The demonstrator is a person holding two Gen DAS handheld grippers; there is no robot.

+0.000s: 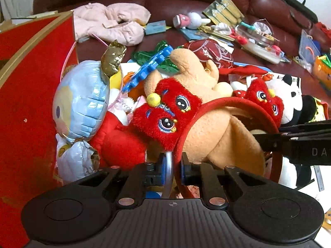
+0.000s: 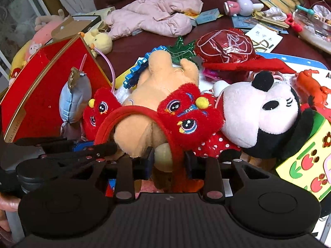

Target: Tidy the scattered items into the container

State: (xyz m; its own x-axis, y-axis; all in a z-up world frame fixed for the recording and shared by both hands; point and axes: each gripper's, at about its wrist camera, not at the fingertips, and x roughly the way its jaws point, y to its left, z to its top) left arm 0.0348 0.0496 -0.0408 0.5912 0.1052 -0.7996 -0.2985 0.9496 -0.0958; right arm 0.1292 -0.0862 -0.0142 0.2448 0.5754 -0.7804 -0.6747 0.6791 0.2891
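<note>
A red headband [image 1: 209, 105] with two plush lion faces arches over a tan plush toy [image 1: 219, 132] in a pile of toys. My left gripper [image 1: 172, 169] is shut on one end of the band, with a silver ring between the jaws too. My right gripper [image 2: 169, 161] is shut on the other end of the headband [image 2: 132, 111]; its arm shows in the left wrist view [image 1: 300, 142]. A red box with gold trim [image 1: 26, 95] stands at the left, also in the right wrist view [image 2: 51, 82].
A foil doll balloon [image 1: 80, 107], blue gear toy [image 1: 149, 68], red foil rose [image 2: 225, 45] and Minnie plush [image 2: 258, 113] crowd the pile. A pink jacket [image 2: 157, 16], papers and small toys lie further back on the dark red leather sofa [image 1: 186, 6].
</note>
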